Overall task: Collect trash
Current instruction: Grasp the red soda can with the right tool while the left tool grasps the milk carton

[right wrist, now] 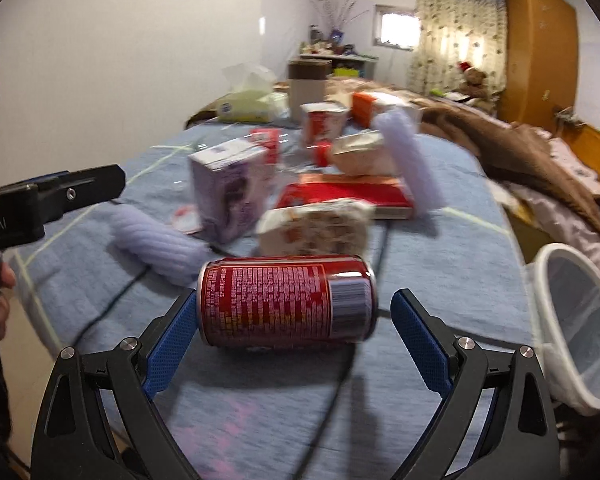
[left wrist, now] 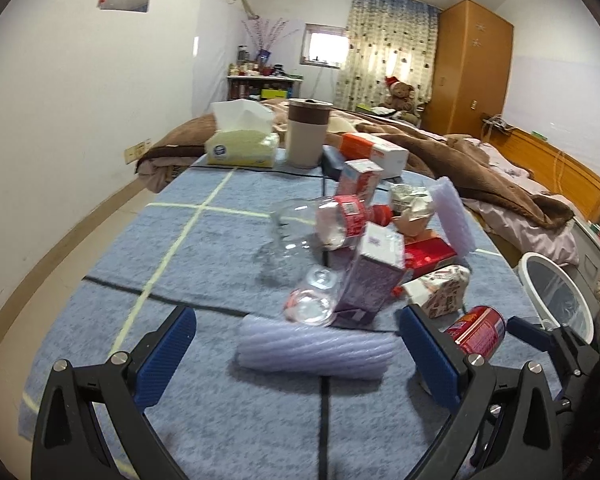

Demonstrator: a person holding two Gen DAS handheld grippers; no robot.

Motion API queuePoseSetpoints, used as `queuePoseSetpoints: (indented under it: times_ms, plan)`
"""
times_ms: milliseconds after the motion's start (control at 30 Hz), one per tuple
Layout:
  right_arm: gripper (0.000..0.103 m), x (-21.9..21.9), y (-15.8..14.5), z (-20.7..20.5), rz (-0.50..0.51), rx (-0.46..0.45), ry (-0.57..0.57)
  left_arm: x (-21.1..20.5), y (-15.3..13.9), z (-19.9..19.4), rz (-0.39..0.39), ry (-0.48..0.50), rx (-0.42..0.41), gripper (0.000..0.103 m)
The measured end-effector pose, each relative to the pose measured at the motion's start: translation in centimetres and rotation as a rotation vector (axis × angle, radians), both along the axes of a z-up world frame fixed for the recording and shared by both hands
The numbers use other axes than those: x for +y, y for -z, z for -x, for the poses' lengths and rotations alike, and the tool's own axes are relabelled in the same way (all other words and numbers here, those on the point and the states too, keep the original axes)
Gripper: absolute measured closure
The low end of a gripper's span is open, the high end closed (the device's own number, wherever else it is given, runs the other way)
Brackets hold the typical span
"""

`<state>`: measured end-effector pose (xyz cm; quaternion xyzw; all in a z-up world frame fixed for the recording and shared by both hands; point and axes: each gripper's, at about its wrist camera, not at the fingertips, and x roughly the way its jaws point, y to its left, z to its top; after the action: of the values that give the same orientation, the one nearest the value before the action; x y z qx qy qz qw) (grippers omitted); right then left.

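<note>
Here the right claw [right wrist: 292, 320] is spread wide, with a red can [right wrist: 286, 300] lying on its side between the blue pads [right wrist: 168, 340]; the left pad looks to be at or touching the can's end, the right pad stands apart from it, so nothing is gripped. The can rests on the blue surface [right wrist: 240, 412]. At 3 o'clock from the can, at the surface edge, sits a white-rimmed bin [right wrist: 540, 276] with a clear liner. At 12 o'clock, just behind the can, lies a crumpled patterned carton [right wrist: 312, 228], and beyond it a flat red box [right wrist: 344, 194]. A purple carton [right wrist: 228, 192] stands at 11 o'clock, with a lilac foam roll [right wrist: 156, 244] at 10 o'clock. In the left wrist view the left claw [left wrist: 300, 356] is likewise released and empty, its pads flanking the foam roll [left wrist: 316, 350] without contact. At 12 o'clock from the roll lie clear bottles [left wrist: 316, 220] beside the purple carton [left wrist: 372, 276]. The can [left wrist: 478, 330] shows at 3 o'clock, beyond the right pad, and the bin [left wrist: 556, 296] lies farther right.
</note>
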<state>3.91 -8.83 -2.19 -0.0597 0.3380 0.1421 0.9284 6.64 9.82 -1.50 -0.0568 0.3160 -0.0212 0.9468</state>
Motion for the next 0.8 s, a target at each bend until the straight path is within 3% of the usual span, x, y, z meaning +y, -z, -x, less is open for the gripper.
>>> queuePoseSetpoints:
  times_ms: [233, 433, 567, 667, 800]
  plan:
    - [0.006, -3.5, 0.3, 0.3, 0.061, 0.02, 0.105, -2.1, 0.5, -2.3, 0.002, 0.084, 0.034, 0.0]
    - [0.006, -6.3, -0.1, 0.3, 0.07, 0.044, 0.204, -3.4, 1.1, -3.7, 0.011, 0.13, 0.067, 0.01]
    - [0.006, -7.3, -0.9, 0.4, -0.029, 0.074, 0.217, -3.7, 1.4, -4.7, 0.01, 0.123, 0.082, 0.023]
    - [0.006, -7.0, -1.8, 0.4, -0.109, 0.053, 0.21, -3.7, 1.5, -5.0, 0.013, 0.133, 0.081, 0.028]
    - [0.006, -5.5, -1.6, -1.3, -0.131, 0.052, 0.198, -3.7, 1.6, -5.8, 0.008, 0.121, 0.083, 0.031]
